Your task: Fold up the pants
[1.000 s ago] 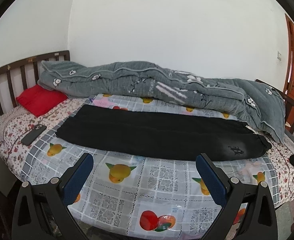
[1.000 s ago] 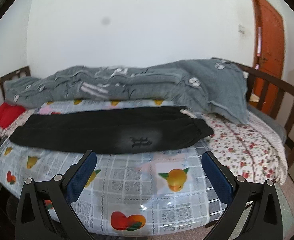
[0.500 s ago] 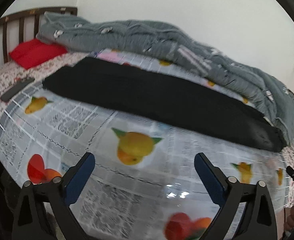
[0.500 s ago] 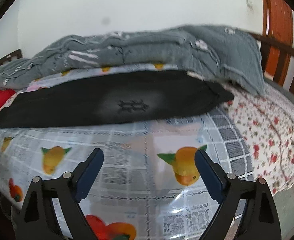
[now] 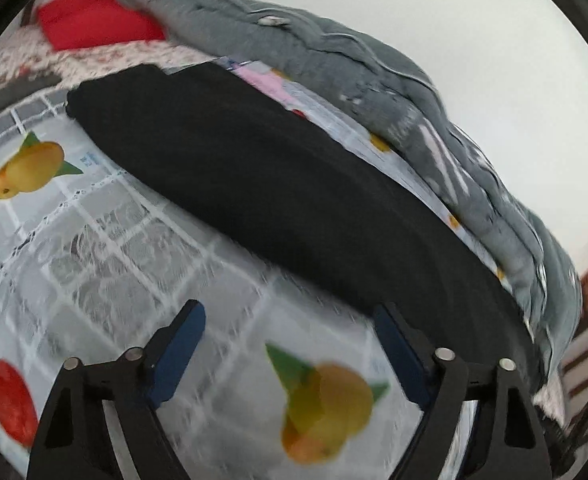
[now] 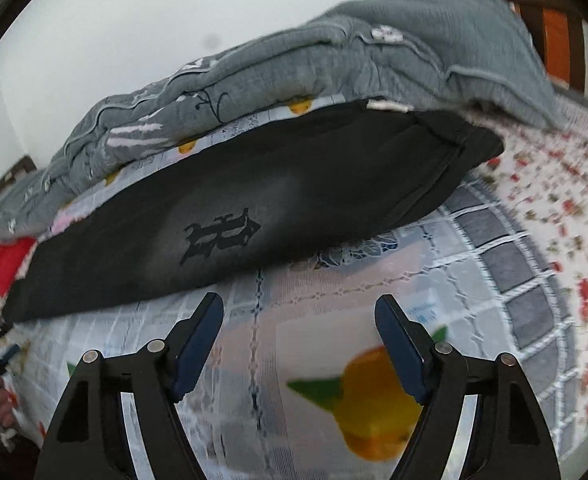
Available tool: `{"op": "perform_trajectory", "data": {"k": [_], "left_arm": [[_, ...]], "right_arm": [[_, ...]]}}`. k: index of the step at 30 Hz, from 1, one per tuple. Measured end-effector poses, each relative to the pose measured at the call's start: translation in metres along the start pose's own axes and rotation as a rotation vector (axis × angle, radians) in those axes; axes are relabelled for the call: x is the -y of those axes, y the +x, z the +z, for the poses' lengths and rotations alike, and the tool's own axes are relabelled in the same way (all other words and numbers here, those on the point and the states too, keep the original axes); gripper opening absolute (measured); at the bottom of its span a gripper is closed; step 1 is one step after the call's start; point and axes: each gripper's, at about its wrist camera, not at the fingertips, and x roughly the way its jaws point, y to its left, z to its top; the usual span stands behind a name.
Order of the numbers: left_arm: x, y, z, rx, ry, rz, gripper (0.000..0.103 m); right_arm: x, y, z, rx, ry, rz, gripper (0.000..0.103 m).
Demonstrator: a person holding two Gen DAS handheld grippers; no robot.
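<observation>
Black pants (image 5: 254,168) lie flat and lengthwise across the bed on a fruit-print cover (image 5: 106,264). In the right wrist view the pants (image 6: 294,200) show a dark logo and the waistband end at the right. My left gripper (image 5: 290,312) is open and empty, just short of the pants' near edge. My right gripper (image 6: 298,300) is open and empty, just short of the near edge below the logo.
A rolled grey quilt (image 5: 333,64) lies along the far side behind the pants, also in the right wrist view (image 6: 333,60). A red pillow (image 5: 94,20) sits at the left end. A floral sheet (image 6: 553,200) covers the right end. Wooden bed rails stand at both ends.
Both grippers have moved forward and down toward the pants, which now fill much more of each view. Both stay open and empty. The pants have not moved.
</observation>
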Motion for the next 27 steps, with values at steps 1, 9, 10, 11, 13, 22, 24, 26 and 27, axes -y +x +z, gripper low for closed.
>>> {"op": "perform_trajectory", "data": {"k": [1, 9, 10, 11, 13, 22, 24, 26, 27], "left_arm": [[-0.002, 0.003, 0.005, 0.004, -0.015, 0.001, 0.077], [-0.018, 0.028, 0.045, -0.003, -0.092, 0.054, 0.061], [-0.019, 0.031, 0.050, -0.006, -0.100, 0.069, 0.053], [-0.019, 0.033, 0.053, -0.013, -0.105, 0.093, 0.045], [-0.020, 0.039, 0.061, -0.028, -0.100, 0.183, 0.006], [0.024, 0.013, 0.113, 0.122, 0.084, 0.139, 0.006], [0.033, 0.018, 0.126, 0.142, 0.104, 0.141, 0.006], [0.039, 0.025, 0.136, 0.166, 0.128, 0.147, 0.006], [0.042, 0.029, 0.141, 0.177, 0.139, 0.150, 0.006]], "right_arm": [[0.002, 0.005, 0.004, 0.001, 0.020, 0.007, 0.078], [0.014, 0.037, 0.032, 0.012, 0.165, 0.085, 0.078], [0.012, 0.043, 0.037, 0.009, 0.168, 0.084, 0.072], [0.009, 0.046, 0.040, 0.005, 0.160, 0.076, 0.062], [0.001, 0.049, 0.047, 0.005, 0.129, 0.052, 0.022], [-0.037, 0.023, 0.101, 0.188, 0.010, 0.055, 0.015], [-0.042, 0.029, 0.115, 0.199, -0.002, 0.059, 0.015], [-0.044, 0.038, 0.125, 0.208, -0.012, 0.062, 0.015], [-0.048, 0.044, 0.133, 0.212, -0.024, 0.059, 0.015]]}}
